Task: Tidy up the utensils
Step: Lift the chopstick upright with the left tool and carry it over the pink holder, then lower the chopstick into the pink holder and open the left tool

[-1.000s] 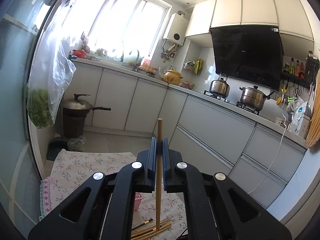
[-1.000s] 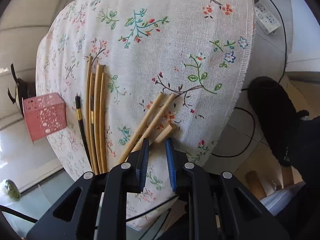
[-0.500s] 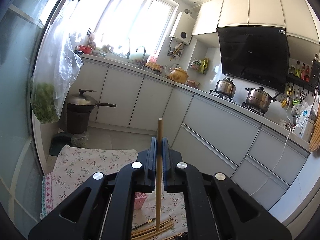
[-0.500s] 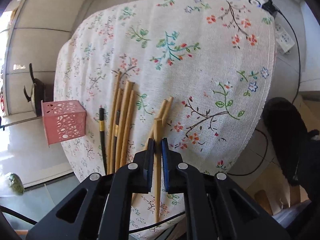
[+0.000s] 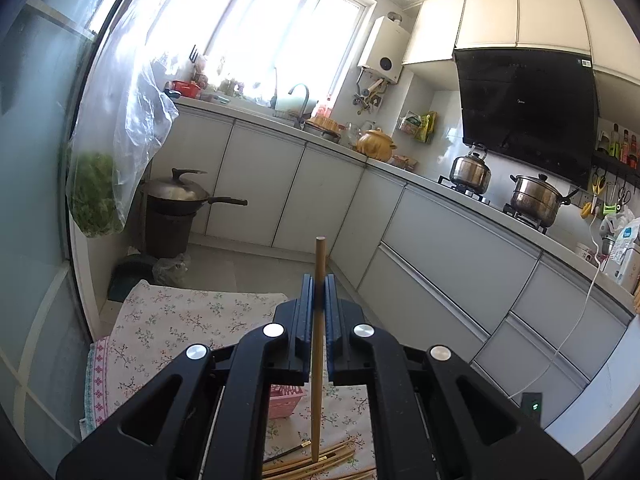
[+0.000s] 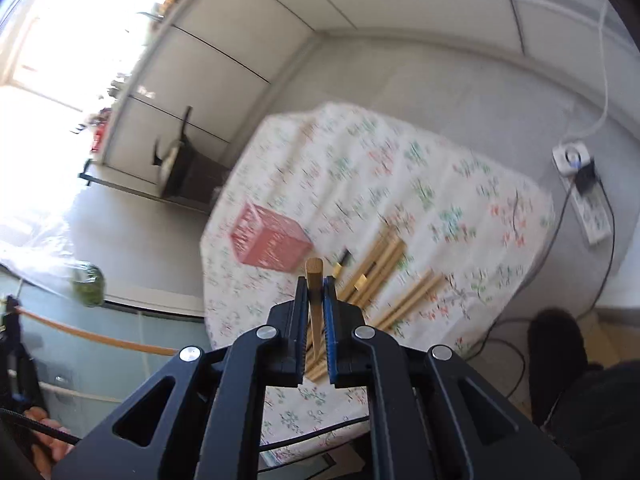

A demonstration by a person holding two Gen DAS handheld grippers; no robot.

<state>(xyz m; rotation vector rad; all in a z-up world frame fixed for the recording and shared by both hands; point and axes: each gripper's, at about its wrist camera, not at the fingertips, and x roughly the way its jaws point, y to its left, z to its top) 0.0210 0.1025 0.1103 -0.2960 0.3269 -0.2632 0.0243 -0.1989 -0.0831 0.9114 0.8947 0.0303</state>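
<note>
My left gripper (image 5: 319,284) is shut on a wooden chopstick (image 5: 319,340) and holds it upright above the floral tablecloth (image 5: 180,320). My right gripper (image 6: 316,284) is shut on another wooden chopstick (image 6: 314,276), lifted above the table. A pink perforated holder (image 6: 270,246) stands on the cloth; its rim also shows in the left wrist view (image 5: 286,398). Several wooden chopsticks (image 6: 384,264) and one dark chopstick (image 6: 343,258) lie on the cloth right of the holder. The right wrist view is blurred.
White kitchen cabinets (image 5: 440,248) run along the far side with pots on the stove (image 5: 534,198). A wok on a bin (image 5: 172,208) stands on the floor by a hanging plastic bag (image 5: 100,184). A power strip (image 6: 584,196) and cables lie right of the table.
My right gripper closed on a chopstick from the cloth, lifted it and tilted up toward the holder. My left gripper keeps its chopstick and has risen slightly.
</note>
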